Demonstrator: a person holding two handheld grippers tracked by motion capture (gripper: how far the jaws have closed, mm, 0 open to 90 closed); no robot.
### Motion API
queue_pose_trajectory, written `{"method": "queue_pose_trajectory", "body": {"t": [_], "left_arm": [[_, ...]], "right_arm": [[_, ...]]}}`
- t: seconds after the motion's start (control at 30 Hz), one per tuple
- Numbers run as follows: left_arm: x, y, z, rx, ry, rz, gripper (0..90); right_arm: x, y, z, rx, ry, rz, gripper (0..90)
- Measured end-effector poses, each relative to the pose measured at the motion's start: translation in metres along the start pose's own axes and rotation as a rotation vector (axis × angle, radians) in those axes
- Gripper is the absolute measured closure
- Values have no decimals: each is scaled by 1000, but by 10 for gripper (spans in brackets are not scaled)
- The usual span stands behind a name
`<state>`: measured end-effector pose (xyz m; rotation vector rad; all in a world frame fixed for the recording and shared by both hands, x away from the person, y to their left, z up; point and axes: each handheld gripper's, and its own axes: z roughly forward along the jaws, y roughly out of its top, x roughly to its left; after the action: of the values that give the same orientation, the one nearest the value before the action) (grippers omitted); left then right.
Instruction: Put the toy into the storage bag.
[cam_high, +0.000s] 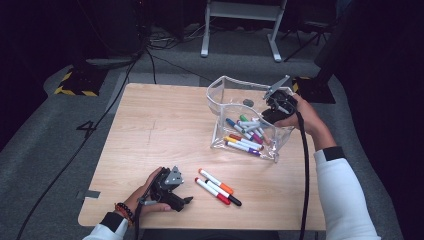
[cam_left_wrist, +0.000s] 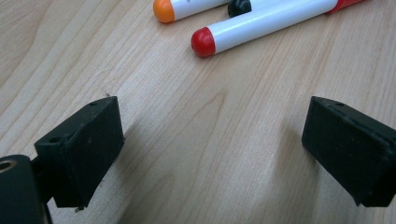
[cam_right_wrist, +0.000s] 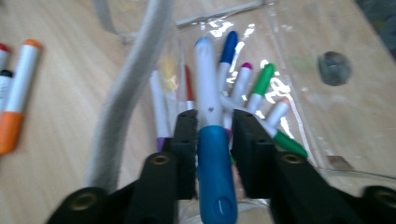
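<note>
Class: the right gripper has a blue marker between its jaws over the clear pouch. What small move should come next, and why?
Probably open the right gripper wider so the blue marker drops clear. It already hangs over the pouch among the other markers, and its jaws look slightly parted.

Blue marker over the clear pouch

The blue-capped white marker (cam_right_wrist: 211, 140) points into the clear plastic pouch (cam_high: 220, 102) at the table's far right, above the colourful markers (cam_high: 245, 135) piled inside.
</note>
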<state>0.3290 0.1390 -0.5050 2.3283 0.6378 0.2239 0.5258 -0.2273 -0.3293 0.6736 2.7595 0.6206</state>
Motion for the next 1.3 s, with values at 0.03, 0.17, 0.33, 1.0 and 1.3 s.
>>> {"method": "queue_pose_trajectory", "body": {"t": [0.03,0.17,0.33,1.0,1.3], "left_arm": [[0,0,0,0,0,-1,58],[0,0,0,-1,0,0,58],[0,0,0,0,0,0,57],[0,0,0,0,0,0,57],[0,0,0,0,2,-2,57]], "right_arm": [[0,-1,-2,-7,-6,12,623],[-3,-4,-15,-59,-72,55,519],[-6,-12,-33,-175,-124,129,454],[61,-56,-78,-559,-157,80,330],[110,-82,-69,-583,-115,28,314]]}}
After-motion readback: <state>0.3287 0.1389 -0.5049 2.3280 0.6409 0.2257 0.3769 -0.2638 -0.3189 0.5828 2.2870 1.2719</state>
